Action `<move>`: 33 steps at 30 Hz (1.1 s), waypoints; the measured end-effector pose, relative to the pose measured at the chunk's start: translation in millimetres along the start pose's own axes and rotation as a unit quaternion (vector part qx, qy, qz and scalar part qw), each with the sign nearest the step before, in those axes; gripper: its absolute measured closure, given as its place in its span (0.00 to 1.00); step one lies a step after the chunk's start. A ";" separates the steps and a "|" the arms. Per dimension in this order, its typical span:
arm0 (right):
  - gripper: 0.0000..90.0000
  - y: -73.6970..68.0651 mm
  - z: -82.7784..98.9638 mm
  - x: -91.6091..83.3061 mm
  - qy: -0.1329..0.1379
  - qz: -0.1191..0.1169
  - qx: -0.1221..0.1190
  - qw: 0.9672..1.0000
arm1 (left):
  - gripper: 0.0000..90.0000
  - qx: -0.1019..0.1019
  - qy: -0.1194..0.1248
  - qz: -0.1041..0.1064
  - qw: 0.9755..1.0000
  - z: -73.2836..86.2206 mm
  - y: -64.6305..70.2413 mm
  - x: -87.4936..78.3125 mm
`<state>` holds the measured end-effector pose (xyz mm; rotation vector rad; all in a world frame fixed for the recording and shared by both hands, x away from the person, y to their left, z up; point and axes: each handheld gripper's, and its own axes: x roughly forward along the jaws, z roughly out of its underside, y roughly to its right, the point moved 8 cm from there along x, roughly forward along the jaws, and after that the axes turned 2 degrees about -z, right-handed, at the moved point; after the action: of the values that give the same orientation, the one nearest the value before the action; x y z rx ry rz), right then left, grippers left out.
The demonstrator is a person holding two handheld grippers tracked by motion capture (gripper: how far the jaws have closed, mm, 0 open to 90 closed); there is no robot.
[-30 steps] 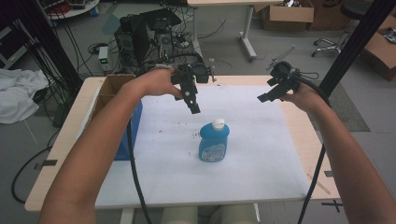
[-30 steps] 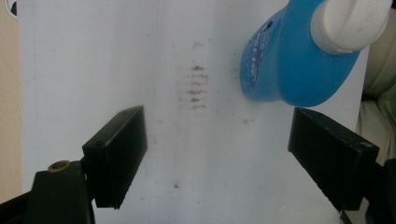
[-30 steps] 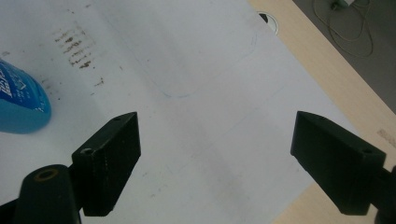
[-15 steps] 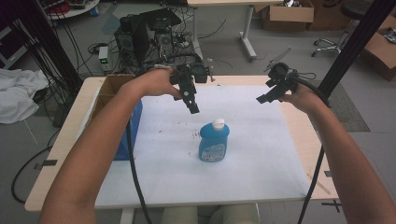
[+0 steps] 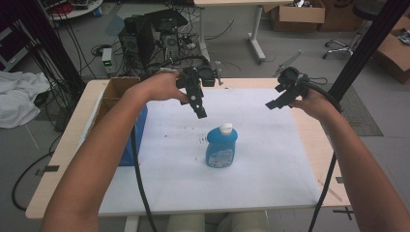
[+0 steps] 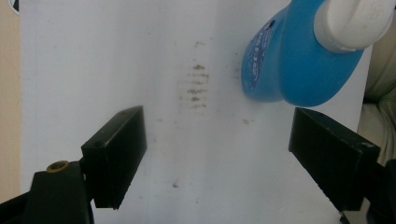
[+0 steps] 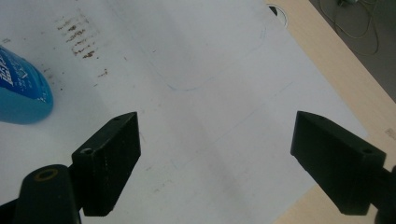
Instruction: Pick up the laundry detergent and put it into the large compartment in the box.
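Left tool (image 5: 199,110): jaws wide apart, empty, held above the sheet just behind the bottle. Right tool (image 5: 271,104): jaws wide apart, empty, well right of it. Blue bottle (image 5: 221,146), white cap: upright, mid-sheet on white paper (image 5: 270,164) covering the table (image 5: 72,145).

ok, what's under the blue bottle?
The blue bottle stands upright on the white sheet that covers the table. Brown smudges mark the sheet beside it. Whatever lies directly beneath its base is covered, as is the tabletop under the sheet.
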<state>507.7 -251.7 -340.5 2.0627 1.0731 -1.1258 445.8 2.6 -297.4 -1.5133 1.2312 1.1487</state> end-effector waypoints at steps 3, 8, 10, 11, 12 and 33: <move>0.18 0.0 2.0 -0.3 -0.002 0.001 0.001 1.000 | 0.22 -0.004 0.003 0.001 1.000 0.1 0.8 -3.1; 0.18 0.2 1.3 -2.0 0.003 0.000 0.003 1.000 | 0.22 -0.005 0.011 0.005 1.000 -0.8 6.0 -8.3; 0.18 -0.1 1.4 -1.5 0.002 0.000 0.003 1.000 | 0.22 -0.005 0.012 0.007 1.000 -1.1 8.1 -9.9; 0.18 -0.2 1.5 -1.2 0.002 0.000 0.002 1.000 | 0.22 -0.003 0.013 0.004 1.000 -1.5 8.9 -10.6; 0.18 -0.2 1.6 -0.9 0.001 0.000 0.002 1.000 | 0.22 -0.004 0.013 0.005 1.000 -1.6 10.6 -11.6; 0.18 -1.3 2.0 -2.7 0.004 -0.001 0.000 1.000 | 0.21 0.027 0.040 0.006 0.999 -17.7 45.3 -30.8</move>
<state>504.9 -253.5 -339.3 2.0676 1.0806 -1.1191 400.7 -15.2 -266.3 -1.5267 1.3173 1.0630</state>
